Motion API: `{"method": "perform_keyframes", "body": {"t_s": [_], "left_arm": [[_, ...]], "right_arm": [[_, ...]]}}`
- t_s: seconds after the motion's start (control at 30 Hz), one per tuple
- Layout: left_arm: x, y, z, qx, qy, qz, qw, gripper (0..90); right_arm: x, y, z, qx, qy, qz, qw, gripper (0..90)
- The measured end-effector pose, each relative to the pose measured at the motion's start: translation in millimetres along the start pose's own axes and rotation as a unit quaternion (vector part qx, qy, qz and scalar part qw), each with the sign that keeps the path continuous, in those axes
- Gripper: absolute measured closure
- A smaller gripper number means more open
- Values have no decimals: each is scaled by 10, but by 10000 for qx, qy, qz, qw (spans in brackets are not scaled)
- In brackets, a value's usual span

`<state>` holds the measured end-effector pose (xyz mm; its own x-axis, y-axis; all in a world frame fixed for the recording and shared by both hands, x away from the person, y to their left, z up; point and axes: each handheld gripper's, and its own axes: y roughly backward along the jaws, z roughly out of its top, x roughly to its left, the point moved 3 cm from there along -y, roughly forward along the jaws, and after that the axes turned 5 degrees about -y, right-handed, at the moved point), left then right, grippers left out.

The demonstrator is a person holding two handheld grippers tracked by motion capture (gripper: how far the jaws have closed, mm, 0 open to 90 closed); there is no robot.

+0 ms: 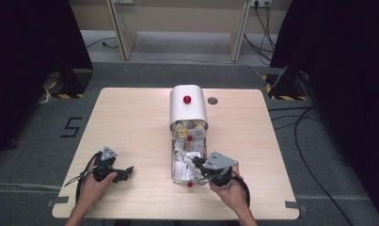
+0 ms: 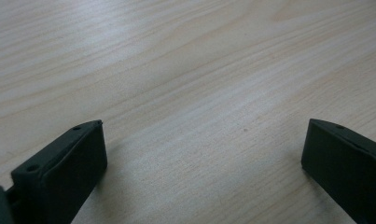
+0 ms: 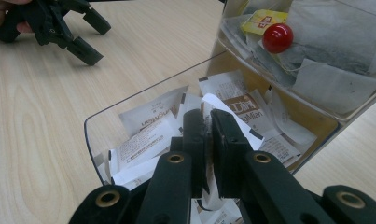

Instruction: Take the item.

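A silver rounded box (image 1: 188, 110) with a red knob (image 1: 187, 99) stands at the middle of the wooden table (image 1: 130, 122). Two clear drawers are pulled out toward me. The upper drawer (image 3: 316, 56) holds tea bags behind a red knob (image 3: 277, 37). The lower drawer (image 3: 129, 105) is full of white sachets. My right gripper (image 3: 208, 116) reaches into the lower drawer, shut on a white sachet (image 3: 213, 101); from above it (image 1: 197, 163) sits at the drawer's right side. My left gripper (image 1: 128, 170) rests open over bare wood at the front left, its jaws (image 2: 204, 135) wide apart with nothing between them.
A small round grey cap (image 1: 212, 100) sits in the tabletop right of the box. The lower drawer's red knob (image 1: 190, 184) points toward the front edge. Cables (image 1: 309, 155) trail on the carpet to the right. Wooden furniture legs (image 1: 123, 33) stand beyond the table.
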<state>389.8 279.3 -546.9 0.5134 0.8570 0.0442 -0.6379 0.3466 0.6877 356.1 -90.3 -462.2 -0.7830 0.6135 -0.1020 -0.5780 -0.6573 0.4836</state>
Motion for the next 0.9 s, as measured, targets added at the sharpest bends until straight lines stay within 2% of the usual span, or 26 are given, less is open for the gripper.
{"method": "perform_keyframes", "body": {"t_s": [0.9], "left_arm": [[0, 0, 0, -1, 1, 1, 10000, 0]], "right_arm": [[-182, 241, 37, -226, -129, -312, 9992, 845]]}}
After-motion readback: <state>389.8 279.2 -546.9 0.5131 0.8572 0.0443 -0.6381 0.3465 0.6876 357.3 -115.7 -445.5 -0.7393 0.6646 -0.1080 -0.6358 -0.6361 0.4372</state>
